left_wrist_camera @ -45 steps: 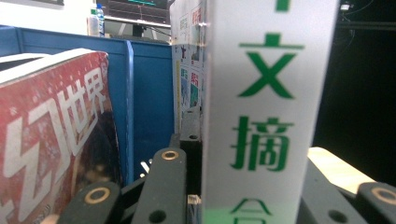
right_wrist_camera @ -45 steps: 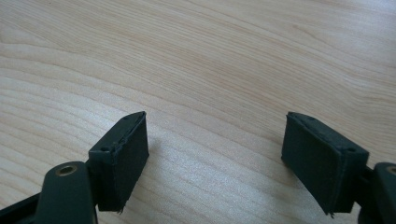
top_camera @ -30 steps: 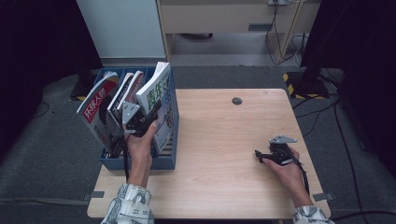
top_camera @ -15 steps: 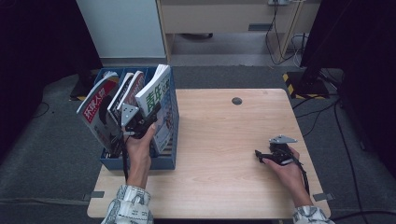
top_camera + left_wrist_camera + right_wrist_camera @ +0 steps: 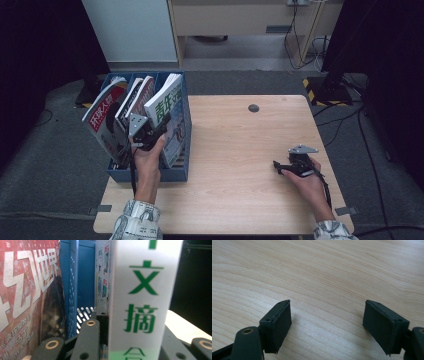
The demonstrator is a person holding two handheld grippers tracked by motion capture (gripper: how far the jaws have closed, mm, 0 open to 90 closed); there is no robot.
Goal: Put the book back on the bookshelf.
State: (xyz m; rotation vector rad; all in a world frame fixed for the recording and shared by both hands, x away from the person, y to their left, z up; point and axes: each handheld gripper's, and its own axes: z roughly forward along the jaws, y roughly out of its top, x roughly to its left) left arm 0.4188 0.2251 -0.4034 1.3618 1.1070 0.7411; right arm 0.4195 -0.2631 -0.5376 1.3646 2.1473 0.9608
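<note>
Left hand-held gripper (image 5: 150, 131) grips one of three magazines (image 5: 167, 117).

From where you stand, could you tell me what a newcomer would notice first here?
Probably the blue file box at the table's left edge, packed with magazines. The left tongs are clamped on the white magazine with green lettering in it, while the right tongs rest open on bare wood at the right.

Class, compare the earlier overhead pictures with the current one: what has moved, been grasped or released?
Nothing visibly changed: the left gripper stays shut on the white magazine with green lettering in the blue file box, and the right gripper rests open on the table.
</note>
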